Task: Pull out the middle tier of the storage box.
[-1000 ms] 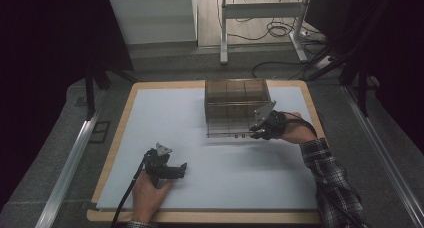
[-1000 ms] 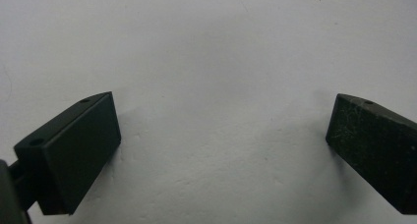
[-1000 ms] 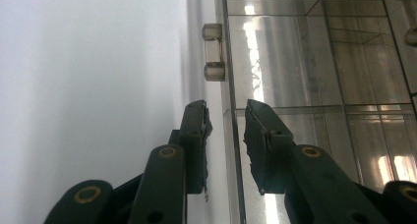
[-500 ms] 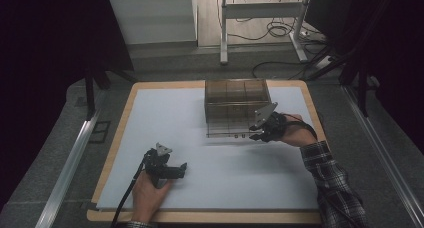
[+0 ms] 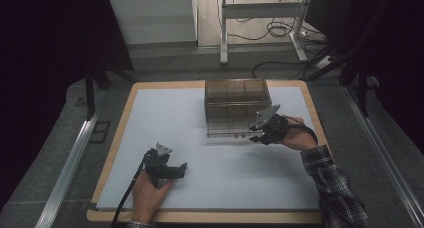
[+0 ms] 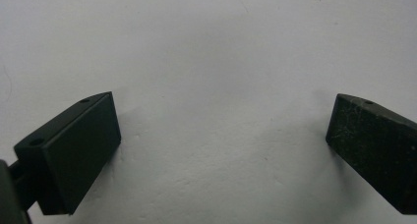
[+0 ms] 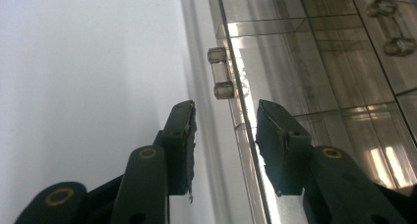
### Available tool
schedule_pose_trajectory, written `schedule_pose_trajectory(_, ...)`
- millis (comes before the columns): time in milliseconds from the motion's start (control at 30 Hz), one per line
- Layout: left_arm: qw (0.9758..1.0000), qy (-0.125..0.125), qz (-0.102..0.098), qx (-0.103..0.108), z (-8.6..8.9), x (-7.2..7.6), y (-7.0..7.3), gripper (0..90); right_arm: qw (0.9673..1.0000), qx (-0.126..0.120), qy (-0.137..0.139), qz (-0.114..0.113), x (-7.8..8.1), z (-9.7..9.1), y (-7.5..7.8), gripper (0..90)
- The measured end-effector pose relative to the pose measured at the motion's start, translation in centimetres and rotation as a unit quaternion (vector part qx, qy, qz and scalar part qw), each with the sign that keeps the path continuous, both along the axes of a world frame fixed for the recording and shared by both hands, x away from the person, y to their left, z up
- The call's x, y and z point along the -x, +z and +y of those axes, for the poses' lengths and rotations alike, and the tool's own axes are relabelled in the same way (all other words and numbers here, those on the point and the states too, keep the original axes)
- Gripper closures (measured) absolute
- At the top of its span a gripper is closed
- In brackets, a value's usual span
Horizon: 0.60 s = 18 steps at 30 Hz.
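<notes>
A clear brown box point(image 5: 236, 100) with inner compartments stands on the white surface point(image 5: 165, 118), toward its far right. Its drawer front point(image 5: 227, 129) sticks out toward the near side. The right tool point(image 5: 256, 133), held in a hand with a plaid sleeve point(image 5: 332, 185), sits at the drawer's right corner; its jaws have just been opening. The left tool point(image 5: 181, 168) rests on the surface near the front edge, well apart from the box, cable point(image 5: 125, 200) trailing off

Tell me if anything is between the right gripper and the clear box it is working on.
Nothing visible is. The right gripper already straddles the front panel of the clear box, beside its small handle. Its jaws have just been opening, with gaps to the panel on both sides. The white mat around it is bare.
</notes>
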<state>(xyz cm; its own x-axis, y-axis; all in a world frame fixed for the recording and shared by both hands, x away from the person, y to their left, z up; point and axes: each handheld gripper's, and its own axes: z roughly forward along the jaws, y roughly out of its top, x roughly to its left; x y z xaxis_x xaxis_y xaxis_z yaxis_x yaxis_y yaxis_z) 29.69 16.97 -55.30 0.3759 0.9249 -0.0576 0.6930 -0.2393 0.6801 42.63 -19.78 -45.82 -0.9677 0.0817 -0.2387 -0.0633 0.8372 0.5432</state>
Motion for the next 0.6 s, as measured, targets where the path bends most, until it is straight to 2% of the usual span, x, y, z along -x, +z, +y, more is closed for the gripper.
schedule_pose_trajectory(333, 1.0000, 0.000, 0.000, 0.000, 0.0, 0.0, 0.0, 0.0, 0.9992, -0.020, -0.035, 0.002, 0.9, -0.5, 0.2, 47.2)
schedule_pose_trajectory(533, 1.0000, 0.000, 0.000, 0.000, 0.0, 0.0, 0.0, 0.0, 0.9973, -0.038, -0.062, 0.007, 1.8, -1.2, -0.4, 39.6)
schedule_pose_trajectory(600, 1.0000, 0.000, 0.000, 0.000, 0.0, 0.0, 0.0, 0.0, 0.9970, -0.043, -0.064, 0.007, 2.1, -1.3, -0.6, 37.6)
